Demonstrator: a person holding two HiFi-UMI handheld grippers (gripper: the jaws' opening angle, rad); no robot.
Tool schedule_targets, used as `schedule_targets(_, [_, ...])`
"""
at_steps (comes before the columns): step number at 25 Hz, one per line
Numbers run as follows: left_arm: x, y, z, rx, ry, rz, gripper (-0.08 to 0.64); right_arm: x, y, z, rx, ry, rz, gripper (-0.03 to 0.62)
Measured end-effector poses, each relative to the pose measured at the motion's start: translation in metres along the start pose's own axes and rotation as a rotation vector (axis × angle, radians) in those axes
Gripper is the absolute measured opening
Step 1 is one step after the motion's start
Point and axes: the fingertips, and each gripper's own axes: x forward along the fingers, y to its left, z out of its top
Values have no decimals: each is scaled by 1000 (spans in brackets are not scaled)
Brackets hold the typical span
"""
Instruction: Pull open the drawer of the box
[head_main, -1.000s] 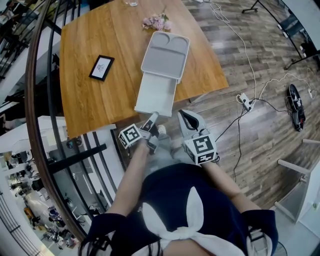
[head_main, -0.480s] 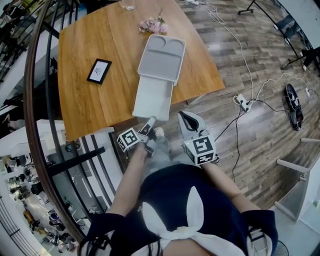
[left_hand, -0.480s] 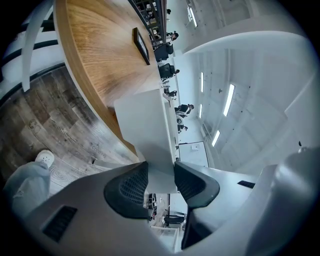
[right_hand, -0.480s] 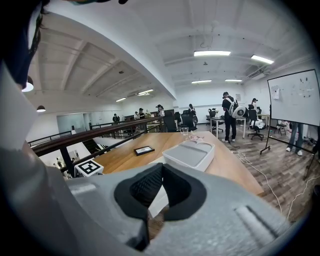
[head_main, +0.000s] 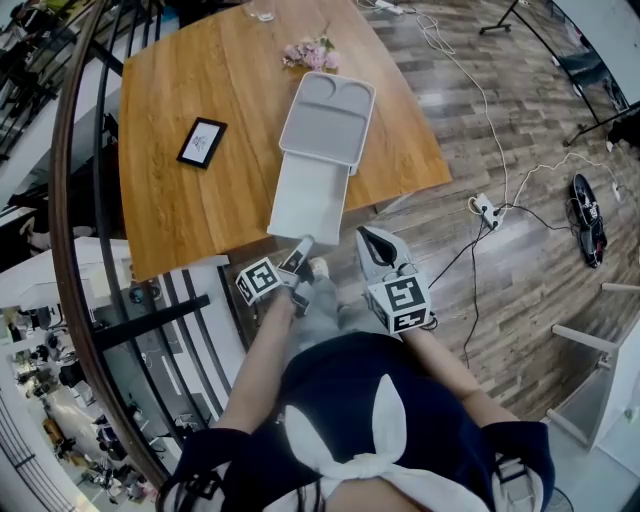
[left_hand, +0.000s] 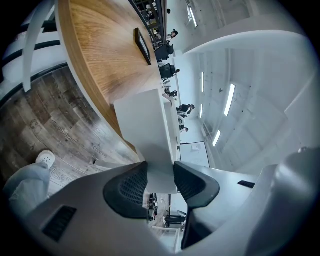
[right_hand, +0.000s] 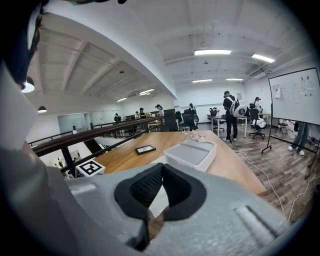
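A grey box (head_main: 328, 115) with a tray-like top lies on the wooden table (head_main: 200, 200). Its white drawer (head_main: 308, 198) stands pulled far out toward me and reaches past the table's near edge. My left gripper (head_main: 302, 244) is shut on the drawer's front end. In the left gripper view the drawer front (left_hand: 146, 125) sits pinched between the dark pads (left_hand: 126, 187). My right gripper (head_main: 366, 233) hovers just right of the drawer's end, shut on nothing. The right gripper view shows the box (right_hand: 192, 152) beyond the closed right gripper (right_hand: 161, 184).
A small black picture frame (head_main: 202, 139) lies left of the box, with pink flowers (head_main: 312, 48) and a glass (head_main: 262, 8) behind it. A dark railing (head_main: 75, 250) curves along the left. Cables and a power strip (head_main: 490, 204) lie on the wood floor at right.
The left gripper and the drawer end have come slightly nearer to me. The right gripper has barely moved.
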Motion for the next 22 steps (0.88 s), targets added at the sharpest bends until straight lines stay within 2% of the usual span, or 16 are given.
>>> schedule_targets(5, [2,2,1,7,-7,-10,176,1,0,-4,0,-2,0,-2])
schedule_targets(11, [1,1,3,35,-19,20,176,-5,3,-6,-1,1,3,-3])
schedule_targets(15, [-1,-3,4,69,-33,48,211,-8,8,-5,-3,-2,10,-2])
schedule_targets(19, [-9,-5,5,146,-38,92,241,-11,16,-5,-9,-17,23,-2])
schedule_targets(22, [-19,-9,8,251,-43,162,248,-14,19,-2,-7,-23,27,-3])
